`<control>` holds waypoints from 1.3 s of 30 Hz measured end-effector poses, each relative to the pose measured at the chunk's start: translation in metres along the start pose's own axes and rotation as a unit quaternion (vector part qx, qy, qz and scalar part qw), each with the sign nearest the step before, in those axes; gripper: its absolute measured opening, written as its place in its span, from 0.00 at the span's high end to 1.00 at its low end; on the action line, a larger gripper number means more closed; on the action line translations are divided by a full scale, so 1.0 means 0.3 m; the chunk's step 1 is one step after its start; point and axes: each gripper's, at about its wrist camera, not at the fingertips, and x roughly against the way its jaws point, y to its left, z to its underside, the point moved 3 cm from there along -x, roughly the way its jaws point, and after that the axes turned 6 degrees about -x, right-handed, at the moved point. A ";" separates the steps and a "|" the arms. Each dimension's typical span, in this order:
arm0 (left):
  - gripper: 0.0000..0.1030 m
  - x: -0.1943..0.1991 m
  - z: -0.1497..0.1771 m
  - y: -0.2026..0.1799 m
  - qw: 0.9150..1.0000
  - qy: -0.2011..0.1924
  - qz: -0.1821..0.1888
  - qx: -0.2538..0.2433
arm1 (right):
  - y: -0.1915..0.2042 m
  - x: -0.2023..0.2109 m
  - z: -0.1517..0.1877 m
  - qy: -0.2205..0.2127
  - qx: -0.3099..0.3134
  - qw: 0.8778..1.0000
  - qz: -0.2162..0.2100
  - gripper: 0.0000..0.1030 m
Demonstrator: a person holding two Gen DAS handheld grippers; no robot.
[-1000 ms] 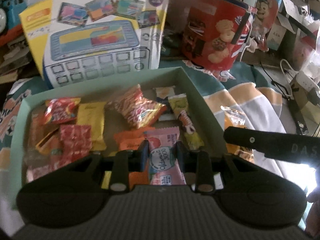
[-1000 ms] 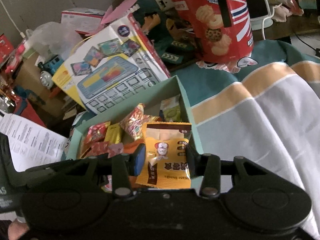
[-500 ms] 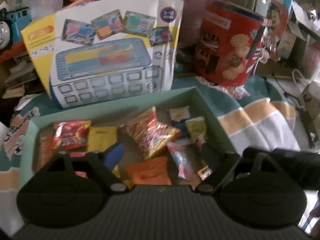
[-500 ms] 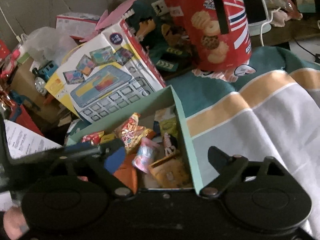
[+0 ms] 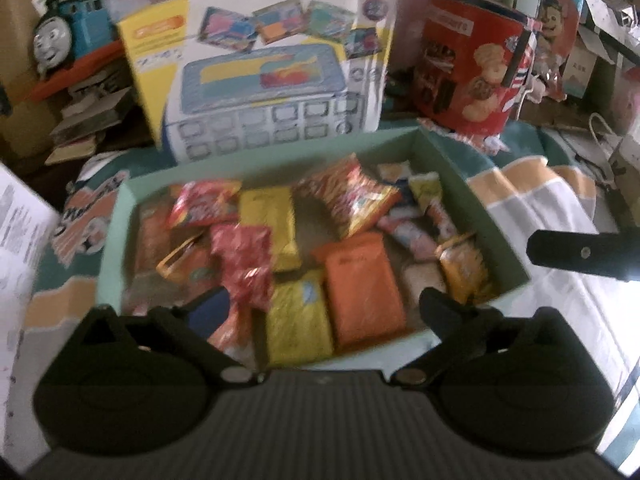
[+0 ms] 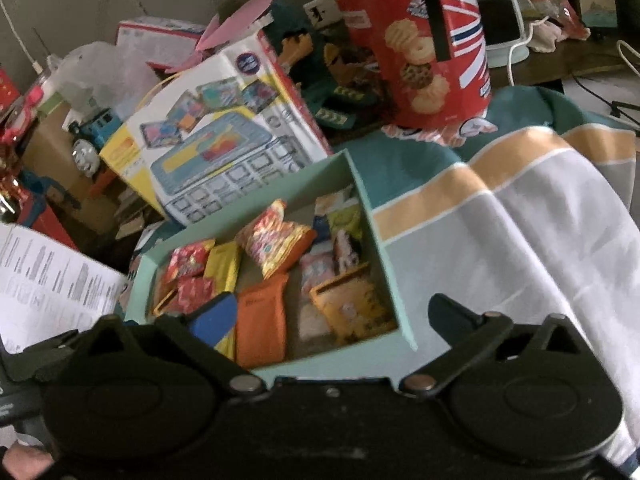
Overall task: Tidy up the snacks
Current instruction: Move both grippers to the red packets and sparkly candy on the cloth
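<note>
A mint-green box [image 5: 260,164] lies on the striped cloth, filled with several snack packets. My left gripper [image 5: 320,304] hovers over its near edge. Its jaws are opening and stand wide, with nothing pressed between them. A pink packet [image 5: 408,236] lies loose in the box's right end. My right gripper [image 6: 330,310] hangs over the near right corner of the box [image 6: 340,360]. Its jaws are opening wide too, and they hold nothing. A yellow-orange packet [image 6: 352,308] rests inside by the right wall, beside the pink packet [image 6: 318,268]. One right gripper finger [image 5: 580,254] shows in the left wrist view.
A toy box [image 5: 260,68] leans behind the mint box, and a red biscuit tin [image 5: 468,72] stands at the back right. A toy train [image 5: 60,40] sits at the far left. A printed paper sheet [image 6: 44,280] lies left of the box. Striped cloth [image 6: 520,240] spreads to the right.
Both grippers opened and drew back. The left let go of the pink packet, the right of the yellow-orange one. Both packets now lie in the box's right end.
</note>
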 end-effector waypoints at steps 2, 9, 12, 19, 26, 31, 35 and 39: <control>0.00 0.026 0.048 0.025 1.000 0.004 -0.004 0.007 | 0.012 0.003 0.039 0.011 0.004 1.000 -0.002 0.00; 0.00 0.088 0.221 0.130 0.999 0.024 -0.021 0.033 | 0.062 -0.010 0.189 0.057 0.017 0.998 -0.013 0.00; 0.00 0.099 0.296 0.182 0.998 0.037 -0.029 0.048 | 0.093 -0.021 0.253 0.074 0.030 0.997 -0.019 0.00; 0.00 0.109 0.450 0.288 0.991 0.063 -0.042 0.112 | 0.177 -0.063 0.401 0.118 0.068 0.989 -0.054 0.00; 0.00 0.096 0.546 0.340 0.986 0.085 -0.050 0.136 | 0.277 -0.085 0.474 0.117 0.145 0.981 -0.052 0.10; 0.00 0.068 0.559 0.388 0.983 0.090 -0.057 0.151 | 0.309 -0.122 0.514 0.137 0.170 0.974 -0.054 0.17; 0.00 0.039 0.539 0.431 0.983 0.085 -0.072 0.144 | 0.333 -0.153 0.528 0.144 0.200 0.968 -0.053 0.17; 0.08 0.008 0.499 0.488 0.983 0.068 -0.077 0.149 | 0.363 -0.181 0.534 0.152 0.215 0.963 -0.057 0.38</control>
